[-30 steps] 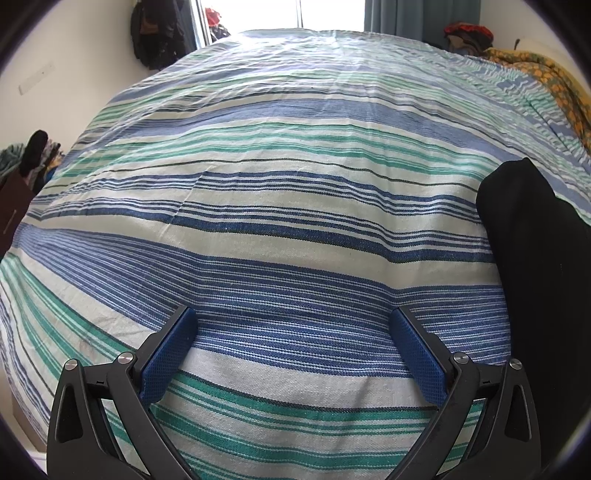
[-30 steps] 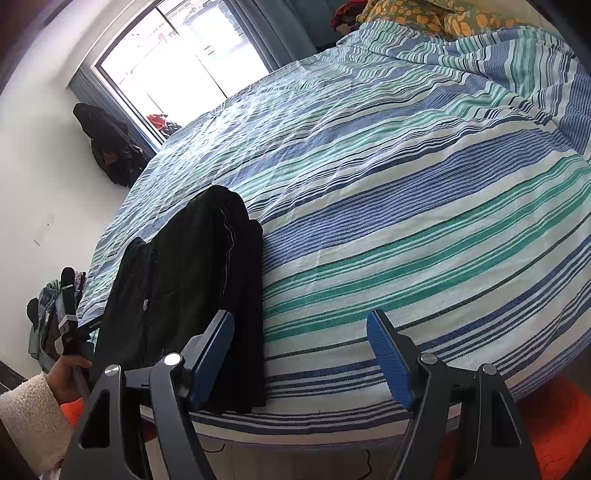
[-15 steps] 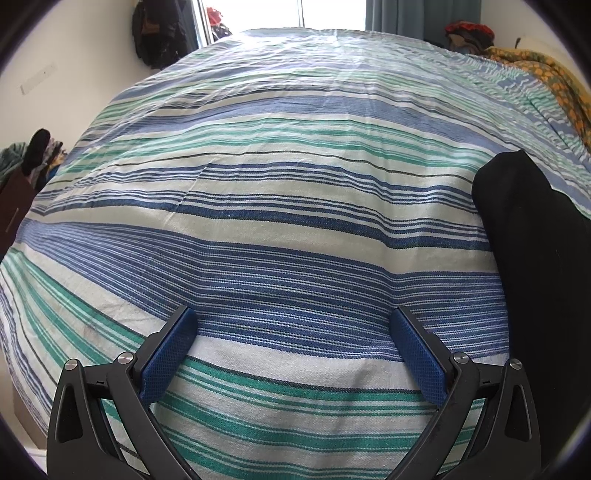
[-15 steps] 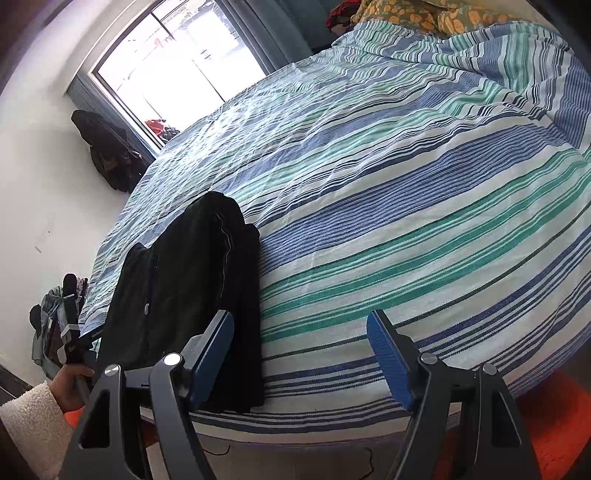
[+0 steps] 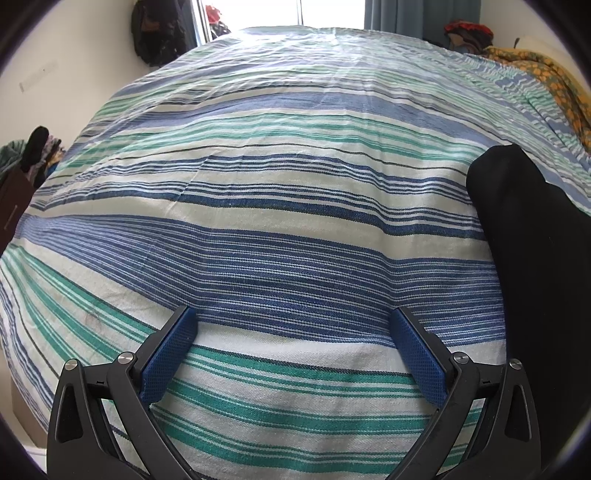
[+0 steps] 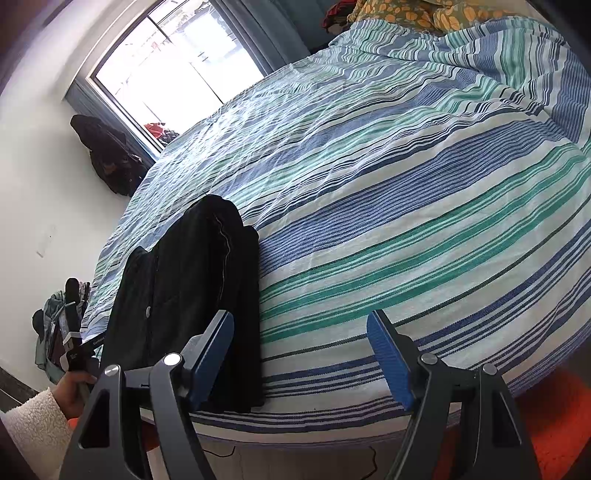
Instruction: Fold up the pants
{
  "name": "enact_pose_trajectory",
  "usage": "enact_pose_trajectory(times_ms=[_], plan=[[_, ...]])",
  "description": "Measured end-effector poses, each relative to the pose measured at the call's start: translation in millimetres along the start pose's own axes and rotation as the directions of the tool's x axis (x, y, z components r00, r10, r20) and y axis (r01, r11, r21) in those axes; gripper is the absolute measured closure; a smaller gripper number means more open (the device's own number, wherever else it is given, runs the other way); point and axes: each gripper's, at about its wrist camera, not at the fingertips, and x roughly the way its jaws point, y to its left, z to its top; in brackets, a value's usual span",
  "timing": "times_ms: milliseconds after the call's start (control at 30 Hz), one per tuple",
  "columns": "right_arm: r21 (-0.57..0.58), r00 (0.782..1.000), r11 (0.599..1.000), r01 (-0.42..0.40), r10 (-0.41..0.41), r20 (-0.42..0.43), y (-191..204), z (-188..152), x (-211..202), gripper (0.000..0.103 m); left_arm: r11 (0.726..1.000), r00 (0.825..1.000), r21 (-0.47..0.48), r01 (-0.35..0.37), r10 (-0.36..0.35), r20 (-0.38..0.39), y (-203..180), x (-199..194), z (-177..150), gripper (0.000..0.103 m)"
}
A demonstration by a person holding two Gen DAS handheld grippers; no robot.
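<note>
Black pants point(image 6: 188, 288) lie folded into a long narrow stack near the bed's front edge, a white seam line running along the top layer. In the left wrist view the same pants point(image 5: 535, 266) fill the right edge. My left gripper point(image 5: 293, 319) hovers open over bare striped sheet, left of the pants, nothing between its blue pads. My right gripper point(image 6: 301, 323) is open too, above the bed's front edge, its left finger point(image 6: 212, 354) in front of the pants' near end without gripping them. A hand in a fleecy sleeve point(image 6: 70, 391) holds the left gripper's handle at lower left.
The bed point(image 6: 424, 206) wears a blue, green and white striped sheet. A yellow-patterned blanket point(image 6: 417, 14) lies at its head. A dark bag point(image 6: 110, 158) hangs on the wall beside the window. Clothes point(image 6: 51, 321) are heaped on the left. An orange rug point(image 6: 554, 424) lies below the bed.
The left wrist view has slid slightly, so the pants reach a little farther into frame and the stripes sit lower. The right gripper stays put. Both grippers remain open.
</note>
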Motion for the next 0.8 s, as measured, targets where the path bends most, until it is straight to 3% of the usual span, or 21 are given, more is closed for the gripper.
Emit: enact_pose_trajectory(times_ms=[800], plan=[[0.007,1.000,1.000,0.003,-0.003,-0.008,-1.3,-1.4,2.1,0.028,1.000,1.000,0.009,0.011,-0.011,-0.012,-2.1,-1.7,-2.2,0.001]])
